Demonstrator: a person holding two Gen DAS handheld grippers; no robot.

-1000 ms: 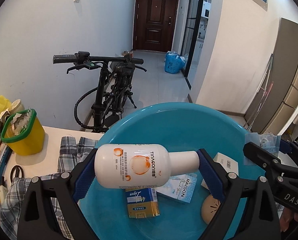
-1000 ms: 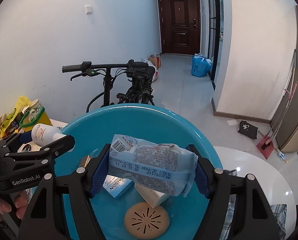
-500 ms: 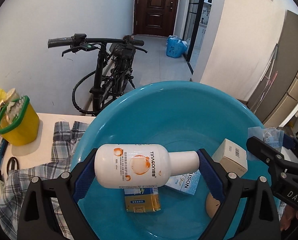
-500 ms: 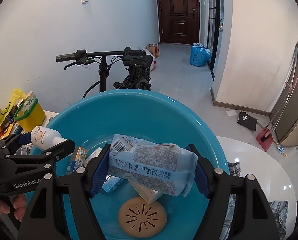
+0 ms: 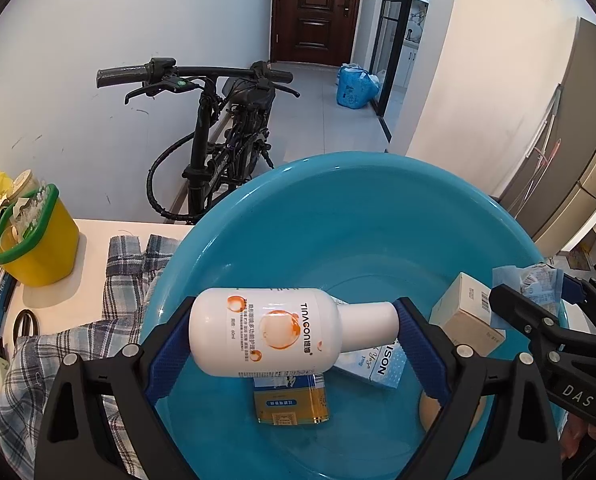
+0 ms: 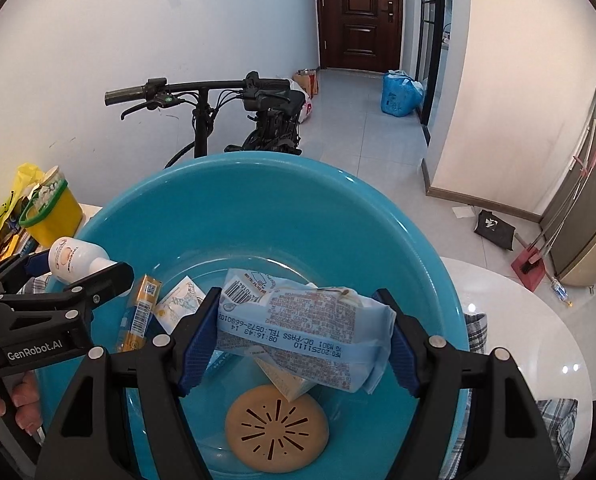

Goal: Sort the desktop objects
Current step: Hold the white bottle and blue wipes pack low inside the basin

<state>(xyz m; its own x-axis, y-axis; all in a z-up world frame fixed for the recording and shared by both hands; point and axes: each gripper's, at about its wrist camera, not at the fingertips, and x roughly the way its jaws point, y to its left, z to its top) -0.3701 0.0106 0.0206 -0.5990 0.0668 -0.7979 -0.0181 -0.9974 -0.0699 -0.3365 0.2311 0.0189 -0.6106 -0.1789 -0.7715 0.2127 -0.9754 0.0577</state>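
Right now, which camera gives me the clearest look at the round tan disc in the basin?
The right wrist view: the round tan disc lies whole and unobstructed on the floor of the blue basin. In the left wrist view only a sliver of it shows behind a finger of the left gripper.

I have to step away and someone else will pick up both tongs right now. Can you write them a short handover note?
Left tongs: shut on the white bottle, held sideways over the blue basin.
Right tongs: shut on the pack of wipes, also over the basin.
Already in the basin: a yellow box, a blue-and-white box, a tan box and a round tan disc.
Left to do: release the bottle and wipes into the basin. The yellow tub and scissors are on the table; whether they belong to the job I cannot tell.
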